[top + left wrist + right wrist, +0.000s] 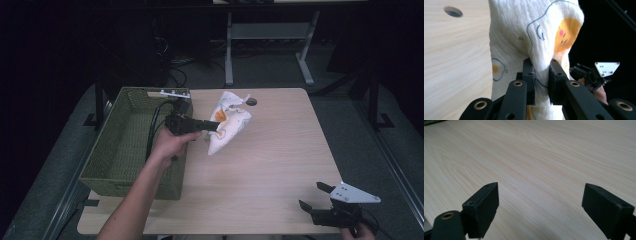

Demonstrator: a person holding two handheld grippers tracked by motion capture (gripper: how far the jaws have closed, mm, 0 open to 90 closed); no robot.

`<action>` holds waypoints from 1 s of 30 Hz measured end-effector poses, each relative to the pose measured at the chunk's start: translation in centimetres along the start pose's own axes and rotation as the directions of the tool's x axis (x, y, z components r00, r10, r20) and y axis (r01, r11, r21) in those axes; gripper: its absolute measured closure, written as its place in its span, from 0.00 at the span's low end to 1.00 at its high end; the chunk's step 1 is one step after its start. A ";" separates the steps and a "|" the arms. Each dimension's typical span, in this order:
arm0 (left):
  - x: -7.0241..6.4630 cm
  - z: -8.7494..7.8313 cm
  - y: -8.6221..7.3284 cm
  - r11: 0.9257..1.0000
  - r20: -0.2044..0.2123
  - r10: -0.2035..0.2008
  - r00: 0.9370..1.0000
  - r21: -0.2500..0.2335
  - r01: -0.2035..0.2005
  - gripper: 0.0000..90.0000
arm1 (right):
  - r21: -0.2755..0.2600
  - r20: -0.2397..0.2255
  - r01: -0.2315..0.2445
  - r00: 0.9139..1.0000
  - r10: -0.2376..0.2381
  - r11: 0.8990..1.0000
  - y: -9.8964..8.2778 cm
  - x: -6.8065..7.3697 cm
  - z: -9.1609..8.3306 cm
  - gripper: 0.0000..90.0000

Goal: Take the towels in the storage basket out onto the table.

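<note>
High view, green basket (131,150) (left), cloth (229,124) beside
</note>
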State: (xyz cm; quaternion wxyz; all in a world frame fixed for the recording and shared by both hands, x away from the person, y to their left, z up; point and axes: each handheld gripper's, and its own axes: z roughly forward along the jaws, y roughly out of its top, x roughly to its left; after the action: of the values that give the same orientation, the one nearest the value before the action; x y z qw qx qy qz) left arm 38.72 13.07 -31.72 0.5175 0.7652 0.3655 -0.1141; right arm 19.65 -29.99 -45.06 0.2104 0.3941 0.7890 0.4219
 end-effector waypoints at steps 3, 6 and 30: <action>-0.1 1.2 0.1 1.000 0.002 -0.006 1.000 0.016 0.006 0.87 | 0.004 -0.004 0.009 1.000 -0.009 1.000 0.1 0.1 0.1 0.15; -0.2 2.2 0.1 1.000 0.015 -0.007 1.000 0.026 0.006 0.87 | 0.008 0.001 0.006 1.000 -0.006 1.000 0.0 0.1 0.2 0.15; -0.3 9.3 -0.9 0.996 -0.023 -0.012 1.000 0.087 0.014 0.87 | 0.019 -0.010 0.010 1.000 -0.010 1.000 0.1 0.1 0.5 0.15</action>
State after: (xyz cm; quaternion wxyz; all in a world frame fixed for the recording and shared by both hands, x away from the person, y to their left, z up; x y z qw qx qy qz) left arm 39.80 4.92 -36.23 0.4789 0.7859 0.3709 -0.1246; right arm 19.94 -29.67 -45.25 0.2048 0.3898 0.7960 0.4153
